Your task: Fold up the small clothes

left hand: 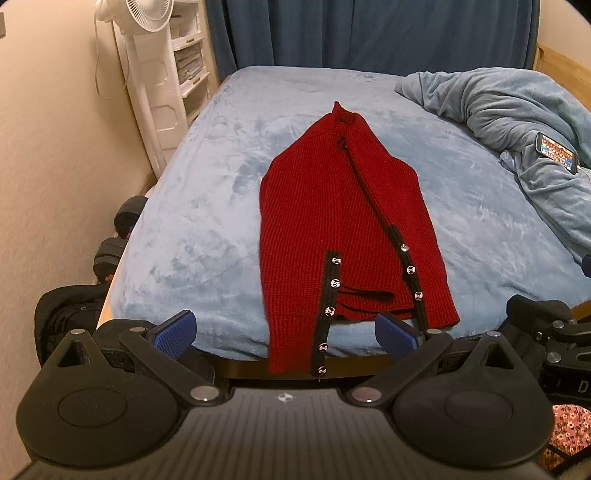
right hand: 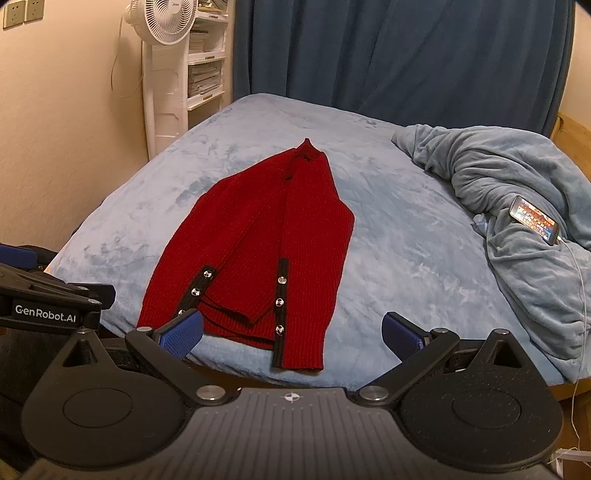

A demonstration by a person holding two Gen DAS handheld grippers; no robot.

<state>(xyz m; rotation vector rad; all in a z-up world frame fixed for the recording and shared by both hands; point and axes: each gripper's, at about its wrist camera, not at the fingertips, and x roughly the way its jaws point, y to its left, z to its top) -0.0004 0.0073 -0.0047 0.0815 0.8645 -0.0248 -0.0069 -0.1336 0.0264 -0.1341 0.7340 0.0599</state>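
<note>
- Ribbed red cardigan (left hand: pixel 332 221), black-trimmed, silver buttons.
- Pale blue plush bed cover (left hand: pixel 207 206); grey-blue blanket (left hand: pixel 517 110) at 2 o'clock.
- Navy curtain (right hand: pixel 406 55) at 12 o'clock.
- White fan (right hand: pixel 162 22) at 11 o'clock.
- Black grippers, blue pads (left hand: pixel 177 332).

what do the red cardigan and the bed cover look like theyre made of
Cardigan: ribbed knit, probably wool or acrylic, matte; knit rows show, with shiny, metal-looking snaps on black trim. Bed cover: plush fleece, likely; its nap shows brushed light and dark patches.
</note>
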